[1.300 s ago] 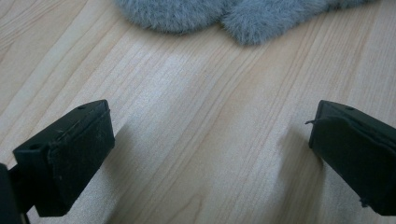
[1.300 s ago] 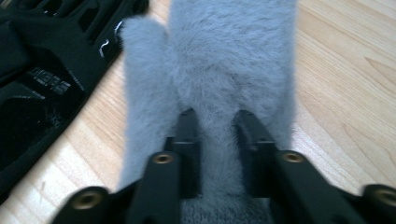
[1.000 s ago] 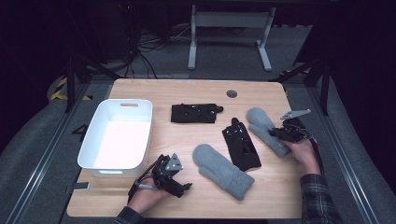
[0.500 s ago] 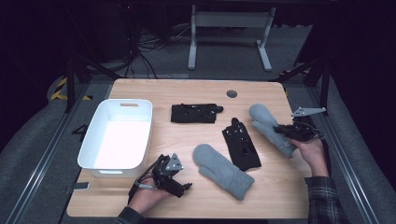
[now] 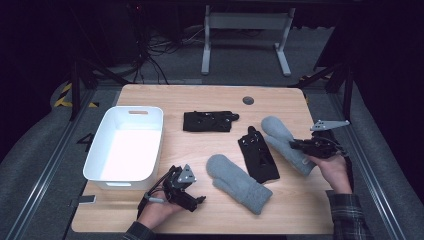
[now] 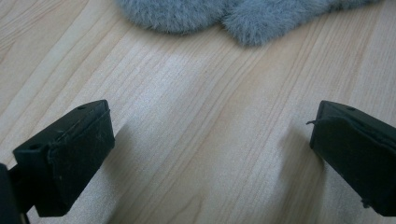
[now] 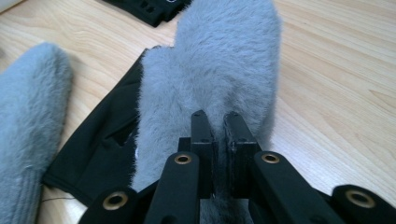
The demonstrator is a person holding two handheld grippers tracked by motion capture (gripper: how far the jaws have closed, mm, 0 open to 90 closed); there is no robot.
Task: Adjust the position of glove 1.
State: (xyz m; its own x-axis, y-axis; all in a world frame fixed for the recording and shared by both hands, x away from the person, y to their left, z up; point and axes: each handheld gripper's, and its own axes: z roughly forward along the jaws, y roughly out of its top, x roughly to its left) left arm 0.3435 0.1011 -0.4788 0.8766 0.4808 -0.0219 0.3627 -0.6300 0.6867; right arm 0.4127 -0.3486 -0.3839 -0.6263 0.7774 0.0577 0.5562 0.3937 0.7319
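A grey fuzzy mitten (image 5: 278, 134) lies at the right of the table, its side overlapping a black glove (image 5: 257, 156). My right gripper (image 5: 296, 145) is shut on this mitten's cuff end. In the right gripper view the jaws pinch the fur (image 7: 219, 65) at the gripper (image 7: 218, 122), and the cuff end looks raised off the wood. A second grey mitten (image 5: 237, 181) lies front centre. My left gripper (image 5: 196, 199) rests low at the front left, open, with bare wood between its jaws (image 6: 210, 140). That second mitten (image 6: 243, 14) lies just beyond them.
A white bin (image 5: 159, 135) stands at the left of the table. Another black glove (image 5: 207, 121) lies at the centre back, near a round grommet (image 5: 248, 100). The table's right edge runs close behind my right hand.
My right gripper has moved a little to the right and upward, still shut on the mitten's cuff. The left gripper has stayed put.
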